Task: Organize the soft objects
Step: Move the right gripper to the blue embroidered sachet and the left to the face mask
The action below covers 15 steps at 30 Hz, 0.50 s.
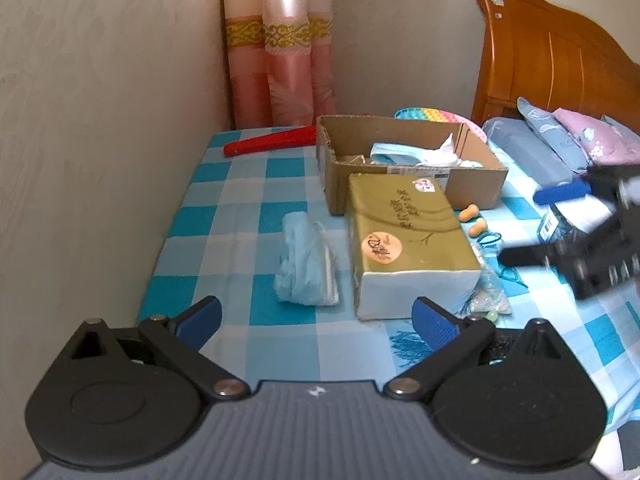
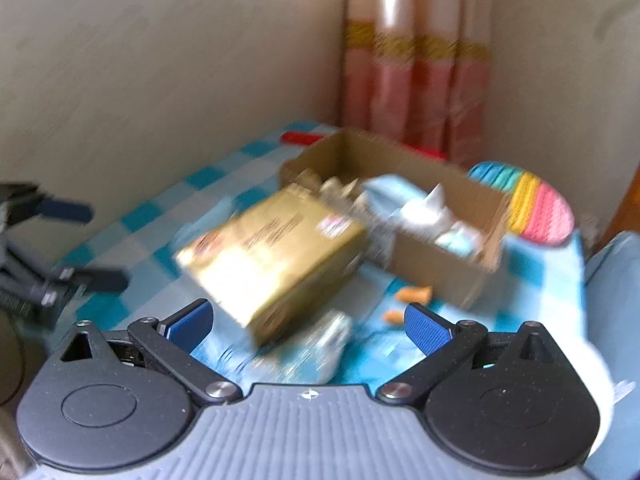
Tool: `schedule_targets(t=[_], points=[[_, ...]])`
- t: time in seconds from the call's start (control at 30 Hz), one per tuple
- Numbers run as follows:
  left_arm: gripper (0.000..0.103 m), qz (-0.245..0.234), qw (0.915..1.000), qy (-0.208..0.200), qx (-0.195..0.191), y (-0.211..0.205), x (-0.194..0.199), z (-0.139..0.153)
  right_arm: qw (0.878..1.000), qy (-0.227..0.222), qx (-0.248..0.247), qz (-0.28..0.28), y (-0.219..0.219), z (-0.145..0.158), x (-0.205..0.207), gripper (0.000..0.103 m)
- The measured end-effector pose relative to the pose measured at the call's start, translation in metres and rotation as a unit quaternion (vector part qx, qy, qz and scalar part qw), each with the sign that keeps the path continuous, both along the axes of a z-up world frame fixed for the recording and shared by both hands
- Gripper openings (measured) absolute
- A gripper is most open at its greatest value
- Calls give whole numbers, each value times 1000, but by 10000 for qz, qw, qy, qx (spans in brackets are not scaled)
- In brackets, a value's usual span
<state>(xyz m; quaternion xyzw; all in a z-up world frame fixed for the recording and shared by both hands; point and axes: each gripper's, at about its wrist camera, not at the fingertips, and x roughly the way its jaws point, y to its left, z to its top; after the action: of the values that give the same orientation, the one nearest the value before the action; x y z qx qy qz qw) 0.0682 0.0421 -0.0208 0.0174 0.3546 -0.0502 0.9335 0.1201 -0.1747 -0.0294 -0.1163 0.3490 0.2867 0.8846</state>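
Observation:
A crumpled light blue cloth (image 1: 306,264) lies on the checked bedspread, just ahead of my left gripper (image 1: 318,316), which is open and holds nothing. Right of the cloth sits a gold tissue pack (image 1: 408,232), leaning against an open cardboard box (image 1: 476,188) that holds blue and white soft items (image 1: 404,154). My right gripper (image 1: 532,226) hovers right of the pack, open wide and empty. The right wrist view is blurred. It shows my right gripper (image 2: 308,326) with the gold pack (image 2: 276,264) just beyond it, the box (image 2: 436,272), and my left gripper (image 2: 96,244) at the left edge.
Two orange peanut-shaped pieces (image 1: 470,212) and a clear bag of beads (image 1: 490,296) lie right of the pack. A red flat object (image 1: 272,142) and a rainbow mat (image 1: 432,114) sit at the back. Pillows (image 1: 560,140) rest by the wooden headboard (image 1: 552,52). A wall borders the left.

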Motion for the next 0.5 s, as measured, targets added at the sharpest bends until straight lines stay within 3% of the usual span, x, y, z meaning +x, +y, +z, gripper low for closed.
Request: schedule_targets(t=[0.27, 0.5], points=[[101, 84, 9999, 116, 92, -2, 2, -4, 9977, 220, -47, 647, 10, -18, -6, 103], [101, 199, 9994, 215, 186, -3, 6, -7, 9910, 152, -655, 1161, 23, -34, 3, 103]])
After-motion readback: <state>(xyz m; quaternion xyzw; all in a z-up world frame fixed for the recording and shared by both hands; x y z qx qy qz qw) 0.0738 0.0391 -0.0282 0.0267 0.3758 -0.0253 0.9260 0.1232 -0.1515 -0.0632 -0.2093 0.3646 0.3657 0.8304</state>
